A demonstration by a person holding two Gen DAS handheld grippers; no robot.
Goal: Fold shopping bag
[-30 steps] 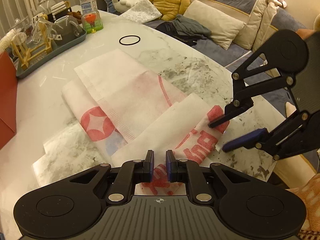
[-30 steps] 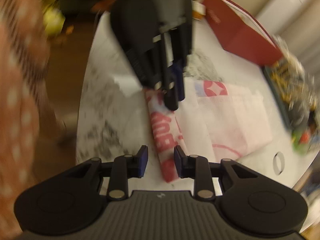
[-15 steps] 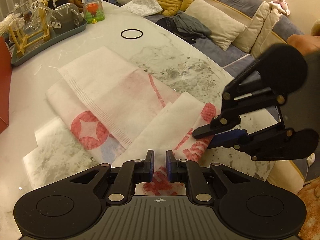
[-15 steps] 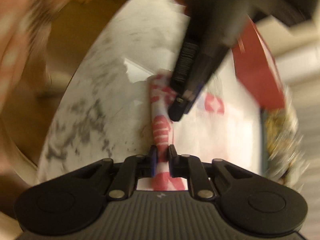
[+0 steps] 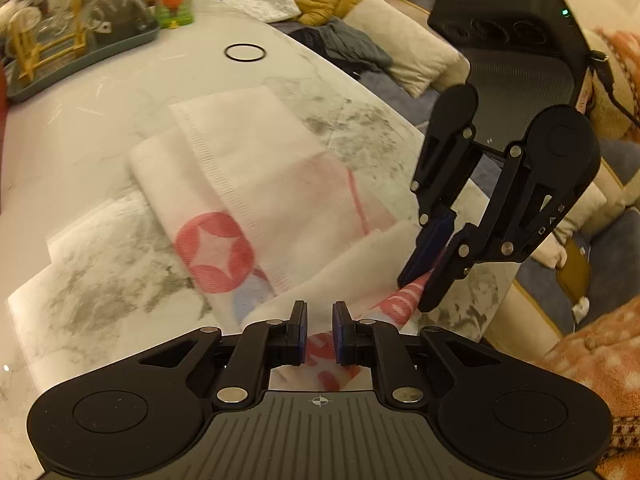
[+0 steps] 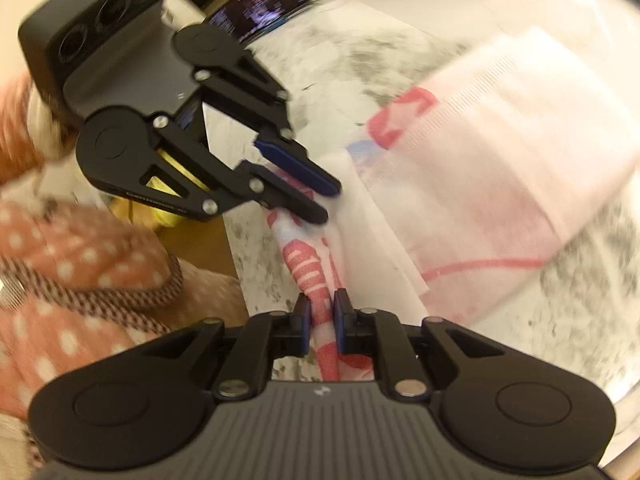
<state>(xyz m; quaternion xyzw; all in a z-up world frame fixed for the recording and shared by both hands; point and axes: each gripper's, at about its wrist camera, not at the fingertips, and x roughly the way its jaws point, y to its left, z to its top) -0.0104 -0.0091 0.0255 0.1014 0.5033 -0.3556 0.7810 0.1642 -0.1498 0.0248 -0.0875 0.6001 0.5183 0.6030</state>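
Observation:
A white shopping bag (image 5: pixel 256 184) with red print lies partly folded on the marble table (image 5: pixel 120 92). My left gripper (image 5: pixel 320 312) is shut on the bag's near red-printed edge, which is raised off the table. To its right, my right gripper (image 5: pixel 414 294) pinches the same edge at its corner. In the right wrist view the right gripper (image 6: pixel 322 304) is shut on a bunched strip of the red print. The left gripper (image 6: pixel 330 205) grips the strip's far end. The rest of the bag (image 6: pixel 500 152) spreads out blurred to the right.
A grey tray (image 5: pixel 80 56) of glassware stands at the back left, with a green cup (image 5: pixel 175 8) beside it. A black ring (image 5: pixel 245 53) lies on the table behind the bag. The table edge runs along the right, with a sofa (image 5: pixel 404 60) beyond. A spotted orange sleeve (image 6: pixel 80 264) is close by.
The right gripper shut on the bag's red-printed corner and rolled around to point down. The left gripper stayed shut on the edge and shifted a little. The near edge has lifted.

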